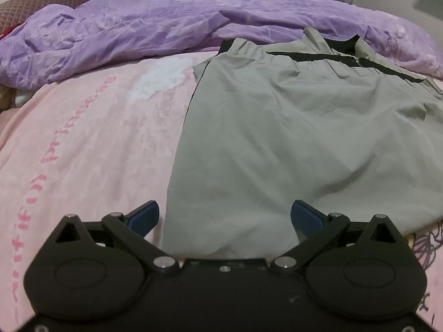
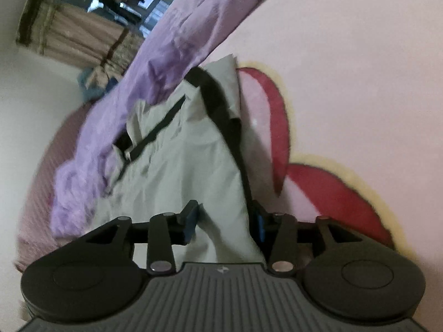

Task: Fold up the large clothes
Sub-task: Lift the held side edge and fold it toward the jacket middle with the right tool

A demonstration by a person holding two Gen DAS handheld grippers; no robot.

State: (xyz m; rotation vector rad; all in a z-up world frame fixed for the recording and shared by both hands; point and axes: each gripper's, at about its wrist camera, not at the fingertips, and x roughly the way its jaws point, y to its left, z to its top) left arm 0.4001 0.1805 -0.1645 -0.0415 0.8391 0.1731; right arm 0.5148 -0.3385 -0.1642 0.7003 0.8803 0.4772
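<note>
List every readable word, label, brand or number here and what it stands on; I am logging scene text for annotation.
"Princess": pink lettering on the pink fleece blanket, running along its left part in the left wrist view.
More pink lettering continues below it on the same blanket: too distorted to read.
Small pale logo mark on the ribbed grey body of the right gripper: a symbol, no letters.
Grey-green jacket with black stripes: no text visible.

The left wrist view looks level and low across the bed [image 1: 83, 127] toward the far window, close over the grey garment [image 1: 290, 127]. The right wrist view is rolled sideways, nearer still. Both share the garment [image 2: 177, 171] and purple quilt [image 2: 155, 83]
</note>
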